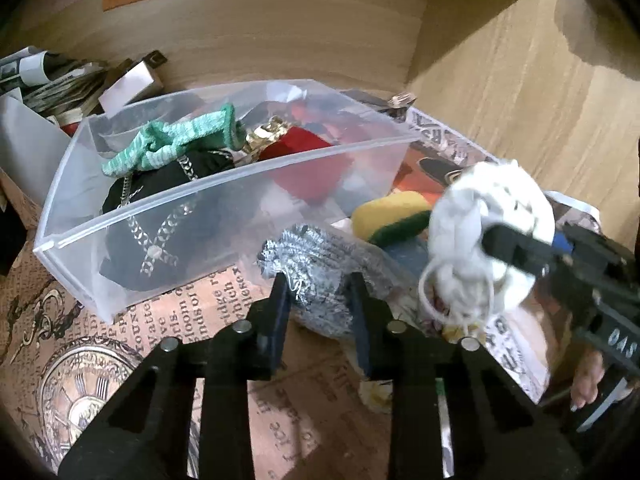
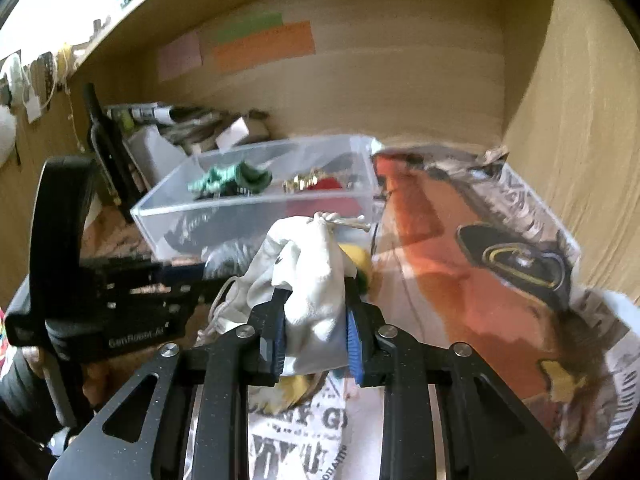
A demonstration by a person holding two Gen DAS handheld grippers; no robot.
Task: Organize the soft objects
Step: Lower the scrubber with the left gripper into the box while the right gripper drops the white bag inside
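left gripper [image 1: 320, 292]: clamped on grey glove [image 1: 320, 252], near side of bin [image 1: 224, 216]
right gripper [image 2: 314, 320]: clamped on white cloth [image 2: 308, 276], lifted
bin: far-left of both; left gripper nearer

The left black plastic two-finger gripper [image 1: 320, 296] has angular arms pierced by triangular cut-outs, round silver pins at its joints and dark blue pads on the inner faces of its fingers [image 1: 280, 304]. The right black plastic two-finger gripper [image 2: 316, 320] is built the same way, with silver pins and ribbed blue pads on its fingers [image 2: 354, 340]. Seen from the right wrist, the left gripper's body carries white lettering along its side and a curved black handle, with a hand [image 2: 38, 360] gripping below.
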